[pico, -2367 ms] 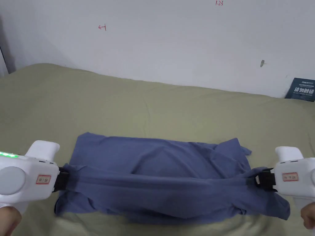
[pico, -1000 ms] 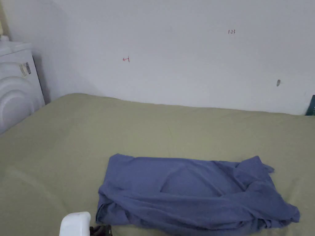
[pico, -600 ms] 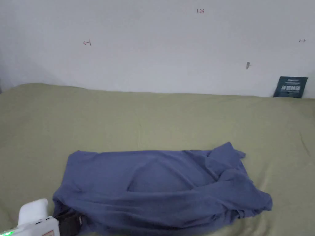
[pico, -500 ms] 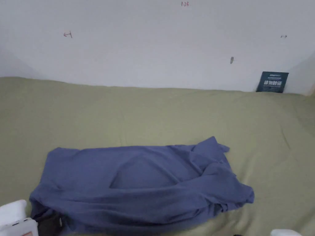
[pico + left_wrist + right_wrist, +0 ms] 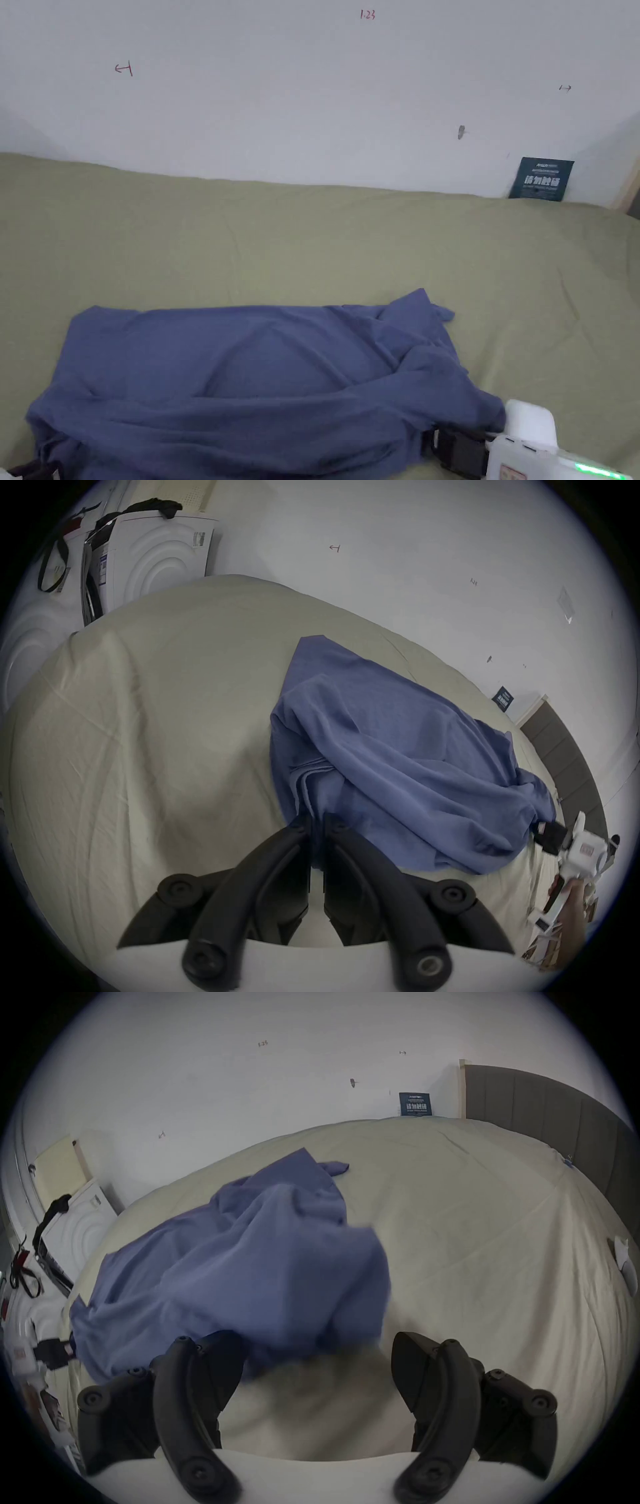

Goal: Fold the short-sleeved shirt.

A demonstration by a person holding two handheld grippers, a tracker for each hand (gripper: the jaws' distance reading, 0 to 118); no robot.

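Left gripper [image 5: 317, 821]: jaws nearly together, narrow gap, tips pinching the bunched near-left corner of the blue shirt [image 5: 391, 757]; folded hem layers sit right at the tips. Looks clamped on the fabric.

Right gripper [image 5: 317, 1352]: jaws spread wide, bare sheet showing between them. Shirt's near-right edge hangs just ahead of and over the left-hand jaw tip; blurred there, contact unclear, nothing gripped. In the head view the right gripper [image 5: 459, 451] sits at the shirt's near-right corner, black jaw part touching or just beside the cloth, white body with a green light behind it.

Shirt [image 5: 250, 387] lies on the olive-green bed sheet [image 5: 312, 237], stretched left to right, rumpled, near long edge rolled over in a thick fold, a sleeve flap poking up at the far right end. White wall [image 5: 312, 94] behind the bed, small dark sign [image 5: 541, 179] leaning at its base to the right. White appliance [image 5: 156, 559] stands beyond the bed's left end in the left gripper view.
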